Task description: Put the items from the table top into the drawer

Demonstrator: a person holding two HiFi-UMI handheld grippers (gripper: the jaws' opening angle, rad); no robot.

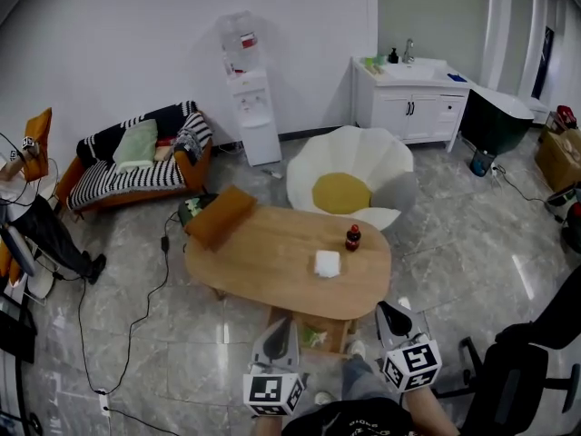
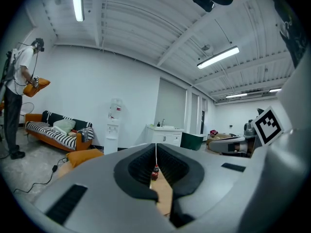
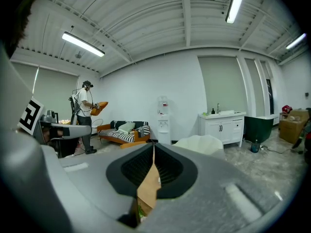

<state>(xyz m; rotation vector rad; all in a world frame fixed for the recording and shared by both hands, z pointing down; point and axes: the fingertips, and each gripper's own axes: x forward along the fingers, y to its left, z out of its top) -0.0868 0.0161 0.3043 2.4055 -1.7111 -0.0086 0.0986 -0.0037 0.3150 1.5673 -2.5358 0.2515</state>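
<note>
The left tool (image 2: 156,148) has its jaws pressed together on nothing, and the right tool (image 3: 153,150) is likewise closed and empty. Both hang side by side just near of the desk (image 1: 263,260), pointing almost level across it. Below them the drawer (image 1: 338,332) stands pulled out from under the desk's near edge, with something green showing inside. On the desk top a white square item (image 1: 327,262) lies near that edge. A small dark bottle (image 1: 352,237) with a red cap stands upright just beyond it to the right, and an orange cushion (image 1: 220,216) sits at the far left end. The pick-up looks not yet begun. To do it well, one tool should open before reaching over the drawer, take the closer white item first, and later grip the bottle low so it does not tip.
</note>
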